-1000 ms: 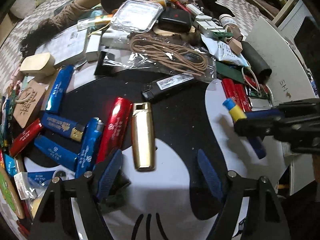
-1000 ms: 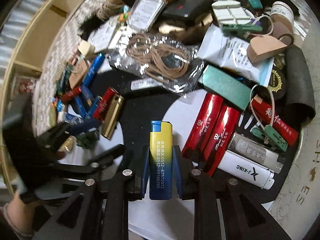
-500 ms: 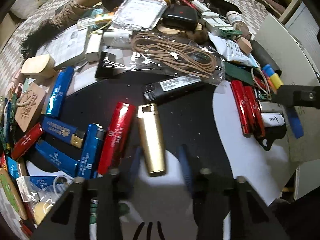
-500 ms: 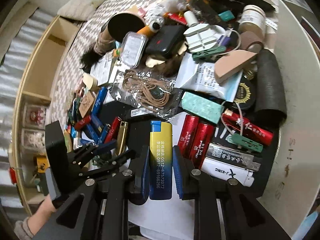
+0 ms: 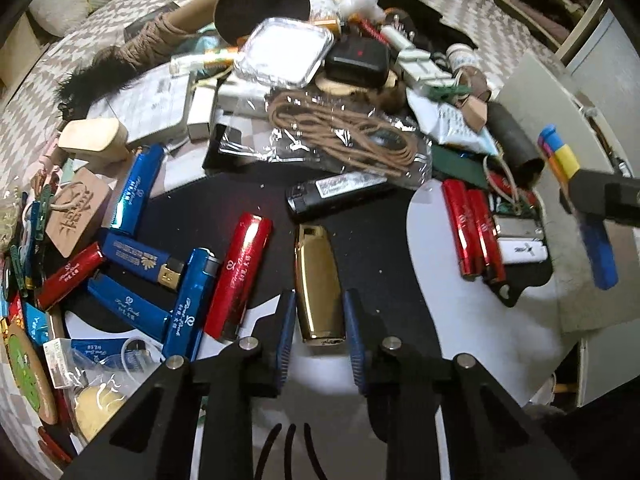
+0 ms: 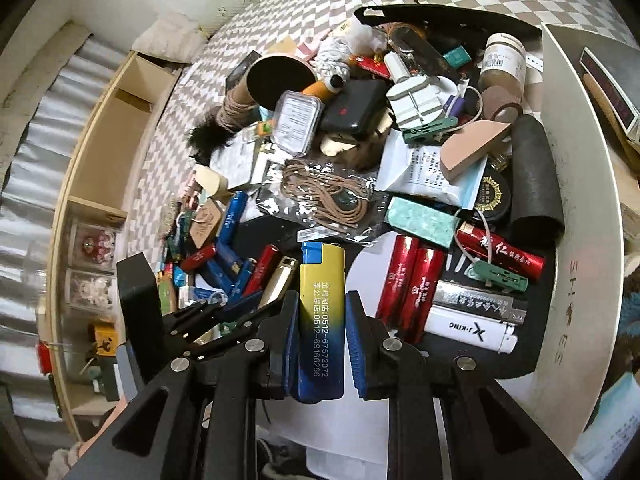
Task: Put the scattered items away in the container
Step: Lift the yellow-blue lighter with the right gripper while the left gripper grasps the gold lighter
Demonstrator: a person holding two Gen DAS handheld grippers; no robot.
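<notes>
My left gripper [image 5: 319, 326] has its blue pads closed on the lower end of a gold lighter [image 5: 319, 282] that lies on the black mat [image 5: 240, 196]. My right gripper [image 6: 321, 334] is shut on a yellow-and-blue lighter [image 6: 322, 312] and holds it high above the pile; in the left wrist view that lighter [image 5: 560, 156] shows at the far right. A red lighter [image 5: 240, 276] and several blue lighters [image 5: 188, 298] lie left of the gold one. A pair of red lighters [image 5: 474, 228] lies at the right.
A dense pile sits behind: bagged brown cord [image 5: 340, 140], black lighter [image 5: 336, 192], foil tray [image 5: 284, 52], black case [image 5: 356, 58], dark roll [image 5: 514, 140]. A white round board [image 6: 576, 200] lies at the right. A wooden shelf [image 6: 108, 152] stands at the left.
My left gripper moved forward and closed its pads around the gold lighter. My right gripper rose up and away with the yellow-and-blue lighter.
</notes>
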